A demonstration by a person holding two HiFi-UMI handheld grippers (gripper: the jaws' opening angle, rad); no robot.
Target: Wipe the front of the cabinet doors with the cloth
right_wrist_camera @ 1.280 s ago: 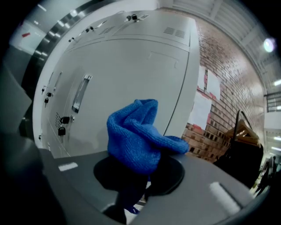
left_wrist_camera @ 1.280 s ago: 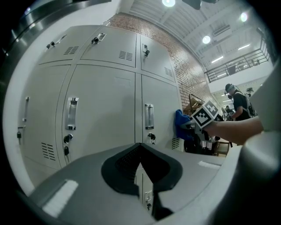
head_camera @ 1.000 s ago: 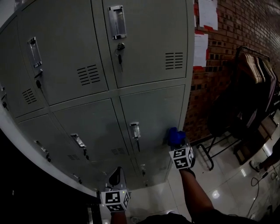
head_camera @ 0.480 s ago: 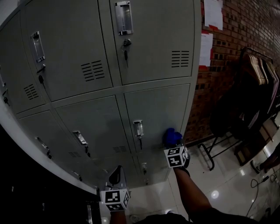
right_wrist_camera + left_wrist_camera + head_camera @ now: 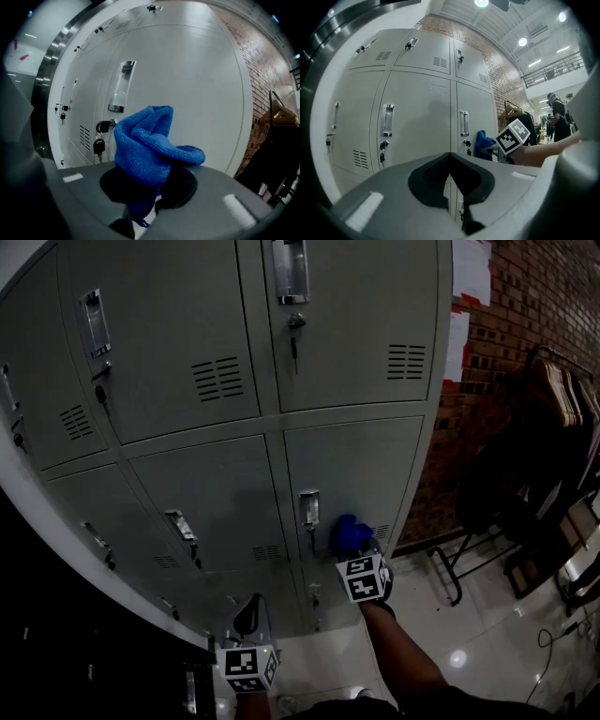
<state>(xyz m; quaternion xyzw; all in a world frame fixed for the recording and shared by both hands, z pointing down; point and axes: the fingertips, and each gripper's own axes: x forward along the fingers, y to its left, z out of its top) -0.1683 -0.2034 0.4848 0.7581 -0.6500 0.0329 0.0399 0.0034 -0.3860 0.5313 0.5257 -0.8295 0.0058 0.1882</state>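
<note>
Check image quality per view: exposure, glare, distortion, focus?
Head view: underexposed, cabinet doors murky and bowed by the wide lens, small glare spots on the glossy floor. Left gripper view: heavy fisheye, dark vignette round the edge, ceiling lights blown out. Right gripper view: evenly lit, the cloth sharp enough to show its weave, same fisheye curve.

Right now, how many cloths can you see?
1: a blue cloth, clamped in the right gripper, close to a right-hand cabinet door beside its handle. The left gripper holds none; more could lie out of view.
</note>
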